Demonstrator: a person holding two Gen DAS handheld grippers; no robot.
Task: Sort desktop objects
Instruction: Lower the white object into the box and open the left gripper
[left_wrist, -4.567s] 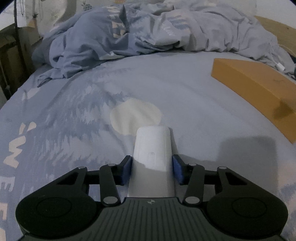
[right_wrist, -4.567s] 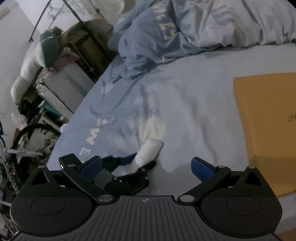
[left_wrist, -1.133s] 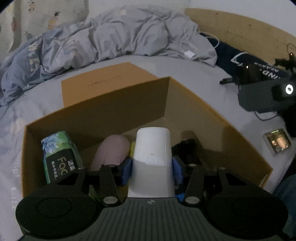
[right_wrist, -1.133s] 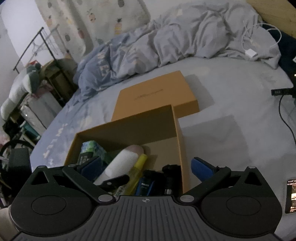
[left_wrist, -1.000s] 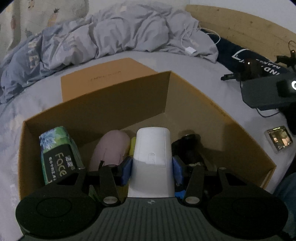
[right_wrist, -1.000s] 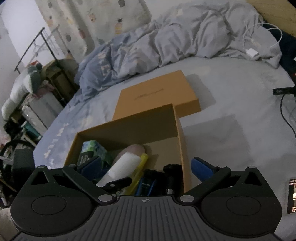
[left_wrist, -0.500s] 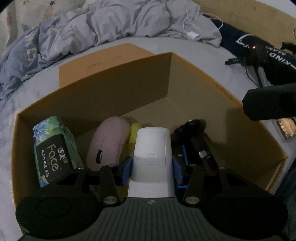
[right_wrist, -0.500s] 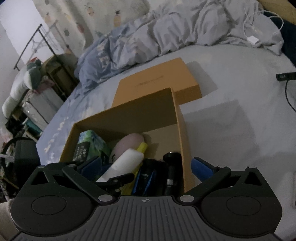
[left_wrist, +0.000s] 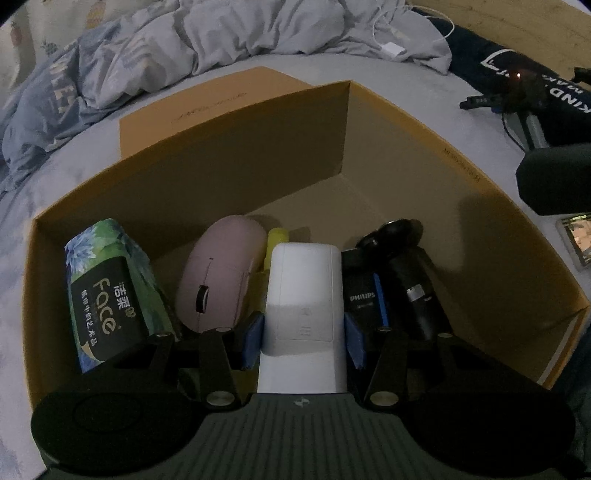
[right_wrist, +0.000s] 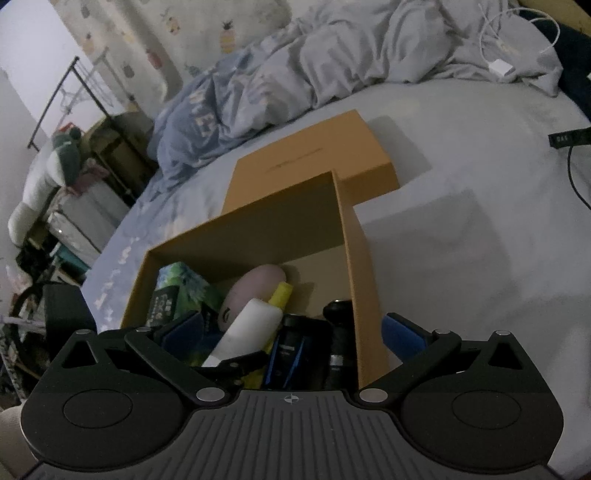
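Note:
My left gripper (left_wrist: 302, 338) is shut on a white rectangular device (left_wrist: 303, 291) and holds it low inside the open orange box (left_wrist: 461, 166). In the box lie a green Face tissue pack (left_wrist: 107, 291), a pink mouse (left_wrist: 218, 273), a yellow tube (left_wrist: 277, 238), a black Philips case (left_wrist: 364, 291) and a black shaver (left_wrist: 410, 273). My right gripper (right_wrist: 291, 334) is open and empty above the box's near right corner (right_wrist: 364, 314); the white device (right_wrist: 245, 330) and left gripper show below it.
The orange box lid (right_wrist: 310, 162) lies on the bed behind the box. A crumpled grey-blue duvet (left_wrist: 221, 40) fills the back. A white charger and cable (right_wrist: 502, 66), dark gear (left_wrist: 517, 85) and a small screen (left_wrist: 576, 240) lie to the right.
My left gripper carried the white device from the bedsheet over to the orange box and has lowered it among the things inside. My right gripper followed above the box, staying open.

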